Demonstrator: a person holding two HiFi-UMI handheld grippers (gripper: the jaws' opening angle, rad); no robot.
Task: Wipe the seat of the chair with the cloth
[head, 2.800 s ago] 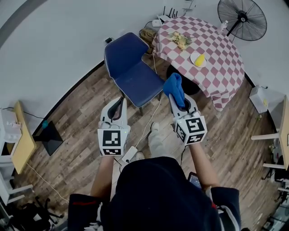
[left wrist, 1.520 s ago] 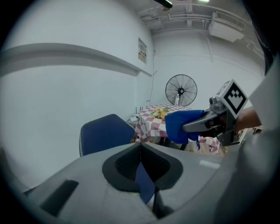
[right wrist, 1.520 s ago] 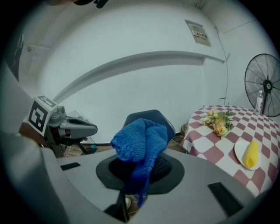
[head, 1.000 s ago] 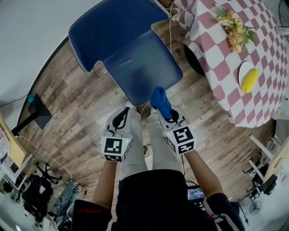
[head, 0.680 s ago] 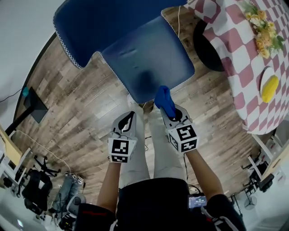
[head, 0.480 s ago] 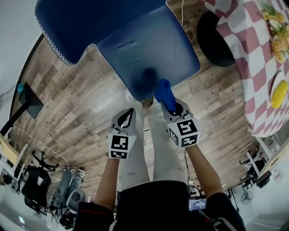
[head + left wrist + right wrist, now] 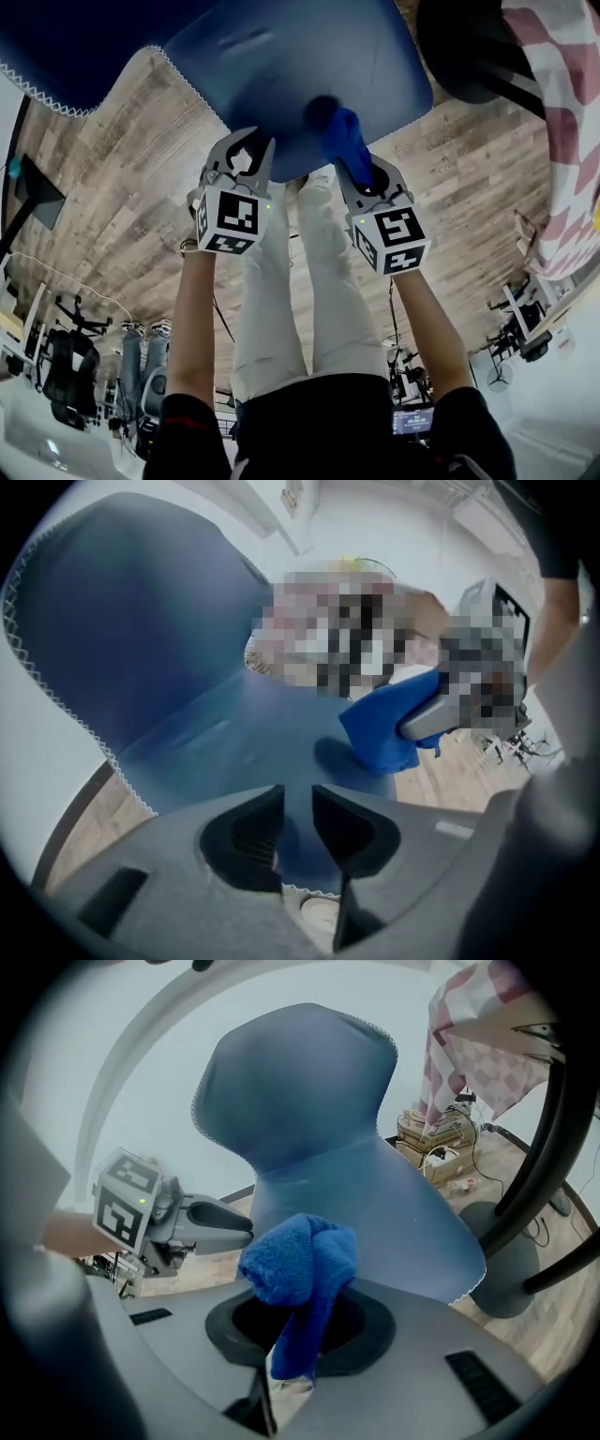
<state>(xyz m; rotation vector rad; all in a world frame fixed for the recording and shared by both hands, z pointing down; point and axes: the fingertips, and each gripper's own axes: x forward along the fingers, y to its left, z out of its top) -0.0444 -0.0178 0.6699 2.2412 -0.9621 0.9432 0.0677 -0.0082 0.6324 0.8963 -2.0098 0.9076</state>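
The blue chair's seat (image 7: 281, 66) fills the top of the head view, its backrest (image 7: 75, 37) at the upper left. My right gripper (image 7: 356, 167) is shut on a bunched blue cloth (image 7: 345, 141), which hangs just above the seat's front part and casts a shadow on it. In the right gripper view the cloth (image 7: 300, 1260) bulges out of the jaws over the seat (image 7: 375, 1204). My left gripper (image 7: 246, 142) hovers at the seat's front edge. Its jaws have just been opening and stand a narrow gap apart with nothing between them (image 7: 297, 803).
A table with a red-and-white checked cloth (image 7: 562, 141) stands to the right, its black round base (image 7: 469, 47) close beside the seat. The person's legs (image 7: 281, 281) are just in front of the chair. A box with cables (image 7: 436, 1133) sits on the wooden floor behind.
Both grippers have sunk toward the chair, which now looms much larger. The cloth has come down over the seat's front. The left jaws now show a small gap.
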